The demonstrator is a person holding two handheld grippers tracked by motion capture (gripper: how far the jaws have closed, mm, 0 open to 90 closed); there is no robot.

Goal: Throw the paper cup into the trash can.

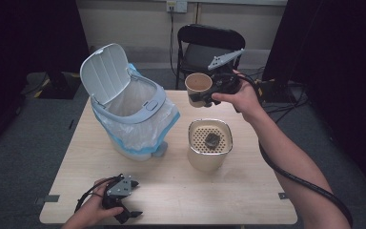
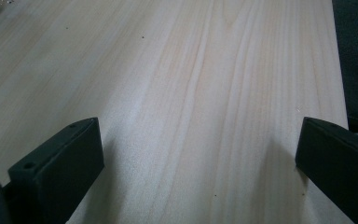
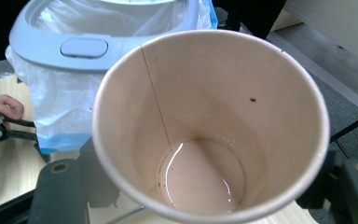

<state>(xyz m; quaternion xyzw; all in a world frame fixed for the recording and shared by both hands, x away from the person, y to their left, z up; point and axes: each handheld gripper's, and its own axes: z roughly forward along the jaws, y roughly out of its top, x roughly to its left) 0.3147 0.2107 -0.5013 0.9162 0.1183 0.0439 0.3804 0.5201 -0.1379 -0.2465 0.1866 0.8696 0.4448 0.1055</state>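
The right gripper (image 1: 205, 98) is clamped on a tan paper cup (image 1: 198, 88), holding it up in the air between the white flip-lid trash bin with a plastic bag (image 1: 128, 107) and the cream pot with a holed strainer top (image 1: 210, 144). A little milky liquid sits inside (just a puddle). I think the cup goes into the bin next, so it must move left over the opening. The left gripper (image 1: 126, 210) rests on the pale wooden table (image 1: 238, 191), jaws wide apart.

You are working in dim light: darkness is closing in around the table (image 1: 171, 191), glare is shining off the liquid in the cup (image 3: 209, 126), and its near rim is blurring.
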